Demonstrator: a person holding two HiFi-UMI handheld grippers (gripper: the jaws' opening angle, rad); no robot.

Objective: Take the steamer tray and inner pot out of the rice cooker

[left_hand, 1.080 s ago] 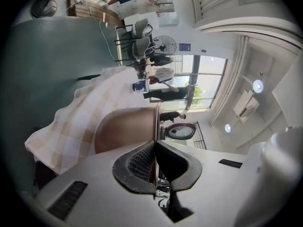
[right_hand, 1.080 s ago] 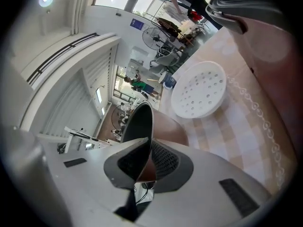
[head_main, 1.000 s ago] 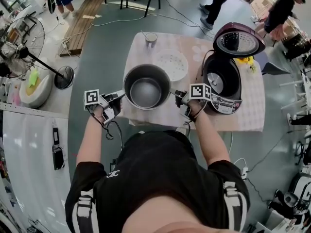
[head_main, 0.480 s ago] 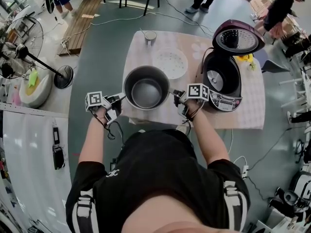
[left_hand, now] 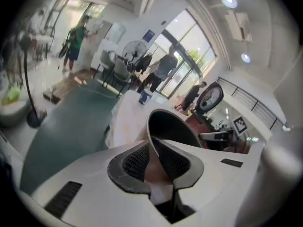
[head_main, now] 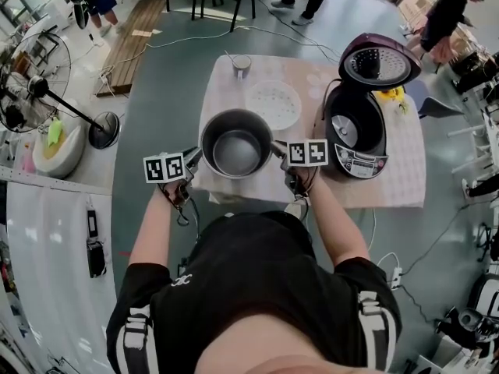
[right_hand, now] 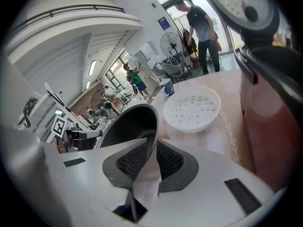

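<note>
The metal inner pot [head_main: 235,153] stands upright and empty on the pink-clothed table [head_main: 405,179]. My left gripper [head_main: 195,156] is at its left rim and my right gripper [head_main: 278,150] at its right rim. In the left gripper view the pot rim [left_hand: 150,126] runs between the pads [left_hand: 135,161], with tablecloth showing in the gap. The right gripper view shows the pot rim [right_hand: 152,126] between the pads [right_hand: 168,160] in the same way. Both jaws have just been opening and stand slightly apart around the rim. The white perforated steamer tray [head_main: 273,104] lies on the table behind the pot.
The maroon rice cooker [head_main: 357,135] stands at the right with its lid [head_main: 378,65] raised and its cavity empty. A small cup [head_main: 242,63] sits at the far table edge. Chairs, a fan [head_main: 35,84] and people stand around on the floor.
Both grippers have rolled at the pot's rim, so their marker cubes now face upward. The pot stays on the table in front of the tray.
</note>
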